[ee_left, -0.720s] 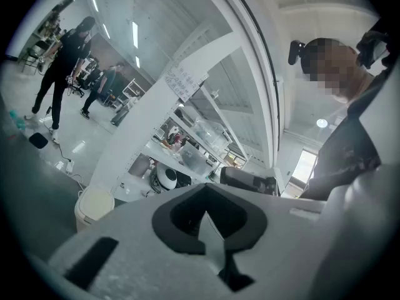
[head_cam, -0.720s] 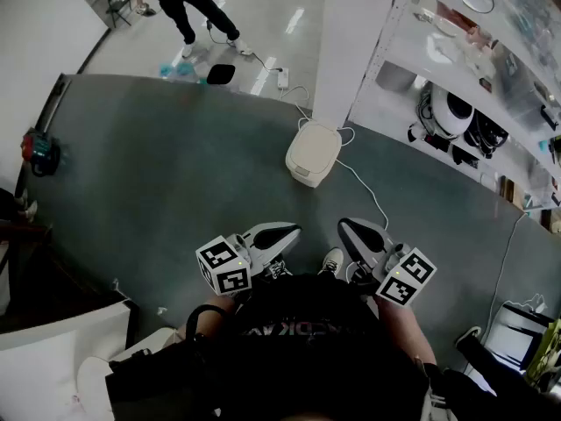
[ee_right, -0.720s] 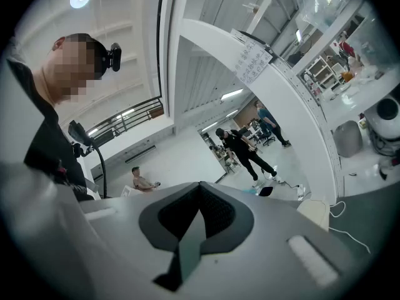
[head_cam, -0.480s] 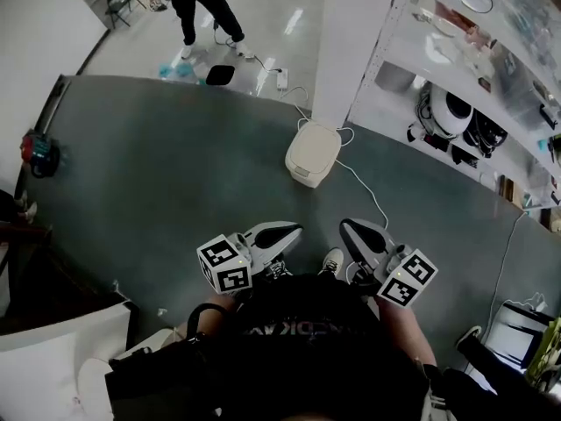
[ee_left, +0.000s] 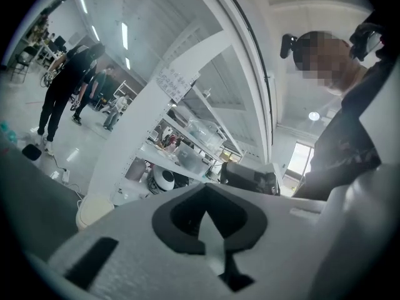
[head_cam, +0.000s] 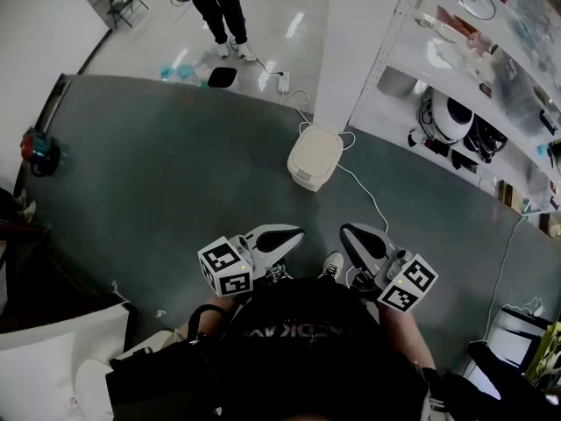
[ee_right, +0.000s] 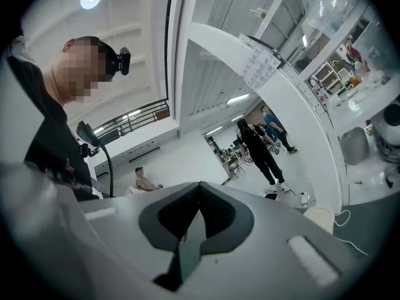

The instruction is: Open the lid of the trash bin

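Observation:
A cream trash bin [head_cam: 314, 158] with its lid down stands on the grey floor beside a white column [head_cam: 355, 42], well ahead of both grippers. My left gripper [head_cam: 294, 235] and right gripper [head_cam: 349, 232] are held close to my body, side by side and pointing level toward the bin, each shut on nothing. In the left gripper view the left gripper [ee_left: 205, 200] shows its jaws pressed together, with the bin [ee_left: 92, 209] at the lower left. The right gripper [ee_right: 199, 192] is likewise shut in the right gripper view, the bin [ee_right: 321, 218] small at the right.
White shelving [head_cam: 456, 103] full of gear lines the right side. A white cable [head_cam: 366, 189] runs over the floor past the bin, and a power strip [head_cam: 282, 80] lies farther back. A person [head_cam: 219, 11] walks at the far end. A red object [head_cam: 37, 150] sits at the left edge.
The person at the far end has walked to the right. Both grippers have stayed in place, shut.

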{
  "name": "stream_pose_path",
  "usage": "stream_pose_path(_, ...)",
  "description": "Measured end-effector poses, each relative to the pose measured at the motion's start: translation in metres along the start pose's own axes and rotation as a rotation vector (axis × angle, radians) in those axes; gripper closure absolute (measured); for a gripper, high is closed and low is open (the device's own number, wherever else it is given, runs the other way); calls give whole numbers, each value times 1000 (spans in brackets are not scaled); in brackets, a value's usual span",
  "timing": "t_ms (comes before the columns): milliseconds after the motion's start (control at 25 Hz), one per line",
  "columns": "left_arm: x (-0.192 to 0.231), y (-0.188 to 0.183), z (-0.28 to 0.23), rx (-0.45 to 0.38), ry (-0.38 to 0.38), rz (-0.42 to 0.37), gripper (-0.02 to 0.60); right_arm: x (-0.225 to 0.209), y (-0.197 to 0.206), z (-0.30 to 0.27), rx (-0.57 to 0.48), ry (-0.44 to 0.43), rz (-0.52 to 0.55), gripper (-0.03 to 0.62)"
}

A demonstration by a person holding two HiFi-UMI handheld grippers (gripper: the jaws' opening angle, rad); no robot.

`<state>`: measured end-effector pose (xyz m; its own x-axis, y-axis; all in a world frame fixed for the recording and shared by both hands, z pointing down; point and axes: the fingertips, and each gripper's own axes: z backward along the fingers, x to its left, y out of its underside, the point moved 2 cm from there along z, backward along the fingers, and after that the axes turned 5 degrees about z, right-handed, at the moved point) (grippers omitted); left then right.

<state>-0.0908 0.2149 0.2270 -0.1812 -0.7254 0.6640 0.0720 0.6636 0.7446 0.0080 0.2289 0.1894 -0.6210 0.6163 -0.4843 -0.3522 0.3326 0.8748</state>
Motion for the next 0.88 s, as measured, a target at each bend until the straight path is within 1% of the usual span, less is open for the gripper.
stream_pose_path(120, 1, 0, 5, 32, -17, -75, 577, 3, 1, -5, 6, -2, 7, 592)
stream_pose_path(200, 1, 1, 8, 35, -20, -89, 577, 4, 2, -7, 7, -4, 9, 592)
stream_pose_path(400, 0, 5, 16, 21, -11, -60, 577, 7, 5, -16, 16, -8, 6, 592)
stream_pose_path(640, 4, 5, 35, 2, -9, -37, 577, 16, 10, -30, 39, -3, 33, 592)
stream_pose_path(880, 15, 6, 47, -23, -8, 3, 577, 17, 17, -37, 51, 27, 38, 592)
